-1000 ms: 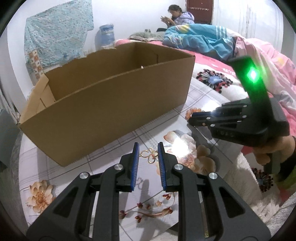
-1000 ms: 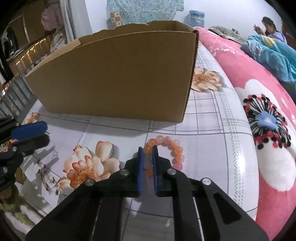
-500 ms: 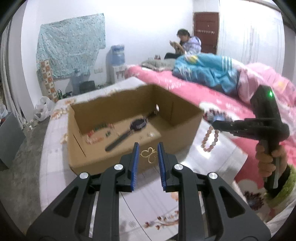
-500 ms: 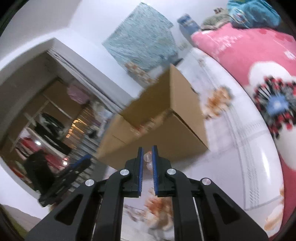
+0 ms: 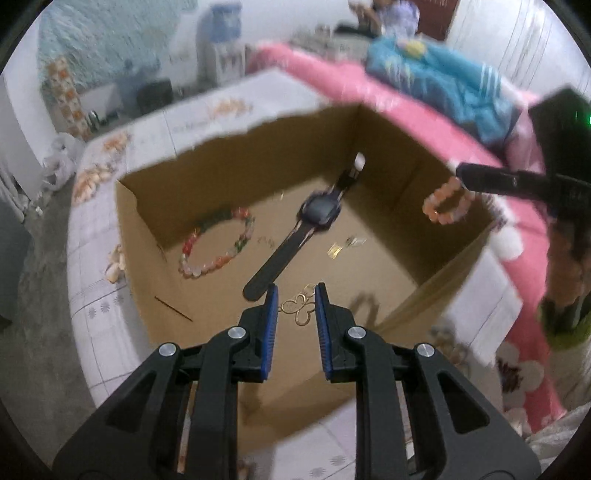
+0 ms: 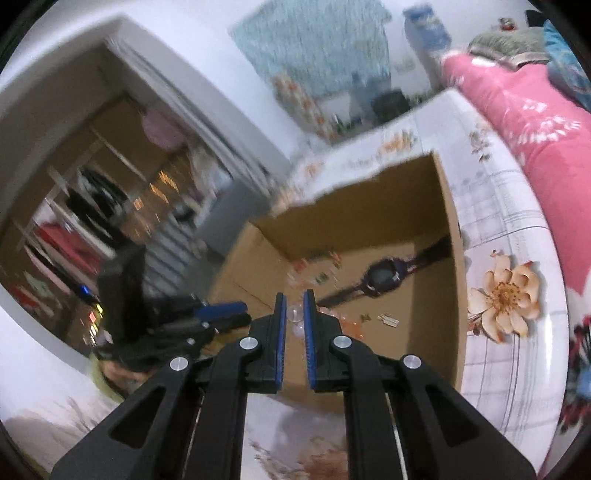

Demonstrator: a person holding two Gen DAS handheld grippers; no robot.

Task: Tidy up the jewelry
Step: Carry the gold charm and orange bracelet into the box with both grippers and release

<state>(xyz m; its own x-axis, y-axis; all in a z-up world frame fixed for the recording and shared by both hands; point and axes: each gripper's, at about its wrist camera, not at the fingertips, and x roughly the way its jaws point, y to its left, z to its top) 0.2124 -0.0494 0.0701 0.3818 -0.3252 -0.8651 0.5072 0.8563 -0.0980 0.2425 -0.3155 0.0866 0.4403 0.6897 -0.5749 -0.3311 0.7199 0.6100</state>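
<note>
My left gripper (image 5: 295,301) is shut on a gold butterfly-shaped ornament (image 5: 300,309) and hangs over the near part of an open cardboard box (image 5: 439,291). My right gripper (image 6: 294,308) is shut on a pink bead bracelet (image 6: 295,314); in the left wrist view that bracelet (image 5: 447,206) dangles from the right gripper (image 5: 461,175) above the box's right corner. On the box floor lie a dark wristwatch (image 5: 314,218), a multicoloured bead necklace (image 5: 218,243) and small gold pieces (image 5: 343,246). The watch (image 6: 382,277) also shows in the right wrist view.
The box (image 6: 452,236) stands on a table with a flower-print cloth (image 6: 506,295). A bed with pink bedding (image 5: 413,122) and a blue blanket (image 5: 443,81) runs along the right. A person sits far back (image 5: 388,11). Shelves with clothes (image 6: 74,229) are at the left.
Both grippers rose from the tabletop with their pieces and moved over the open box. The view went from the box's outer wall to its inside.
</note>
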